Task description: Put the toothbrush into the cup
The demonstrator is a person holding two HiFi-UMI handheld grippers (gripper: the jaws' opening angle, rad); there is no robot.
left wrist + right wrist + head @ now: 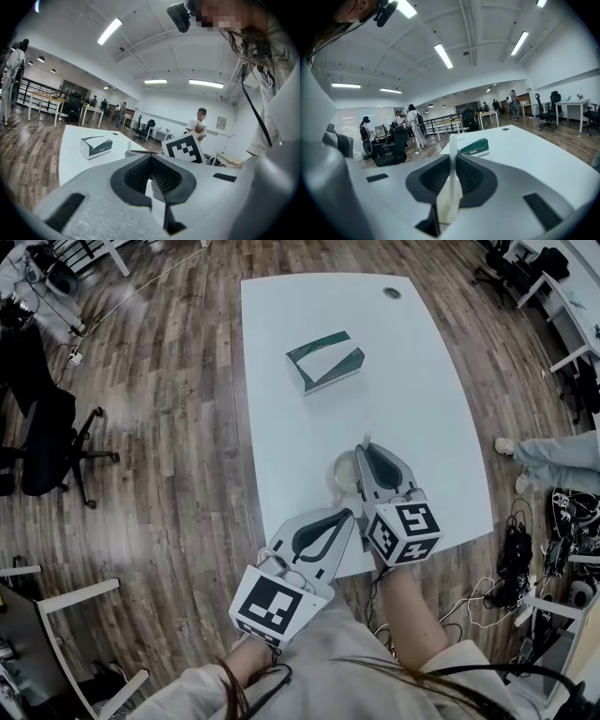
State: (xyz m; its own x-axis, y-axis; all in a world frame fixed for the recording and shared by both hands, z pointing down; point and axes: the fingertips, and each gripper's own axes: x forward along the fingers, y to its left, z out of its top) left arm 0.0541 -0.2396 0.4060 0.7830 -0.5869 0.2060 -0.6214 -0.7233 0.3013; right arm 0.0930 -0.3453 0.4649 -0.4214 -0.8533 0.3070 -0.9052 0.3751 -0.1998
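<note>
Only the right gripper view shows the white toothbrush [451, 187] plainly: it stands upright between the jaws of the right gripper [452, 159], which are closed tight on its thick lower end while the thin end rises past the tips. That view leaves out the cup [343, 470], which the head view shows on the near right part of the white table [281, 381]. There it sits just to the left of the right gripper's tips and is partly covered by that gripper; whether they touch cannot be told. From above, the toothbrush itself is hardly to be made out. The left gripper [349, 515] is nearer, over the table's near edge. In its own view its jaws meet at the tips and nothing sits in the dark opening between them. Its view also takes in the right gripper's marker cube [185, 147] just to its right. A green-and-white box [325, 361] lies farther off on the table, well apart from the cup, with bare tabletop between them. A black office chair [47, 442] stands on the wooden floor [178, 427] to the left
</note>
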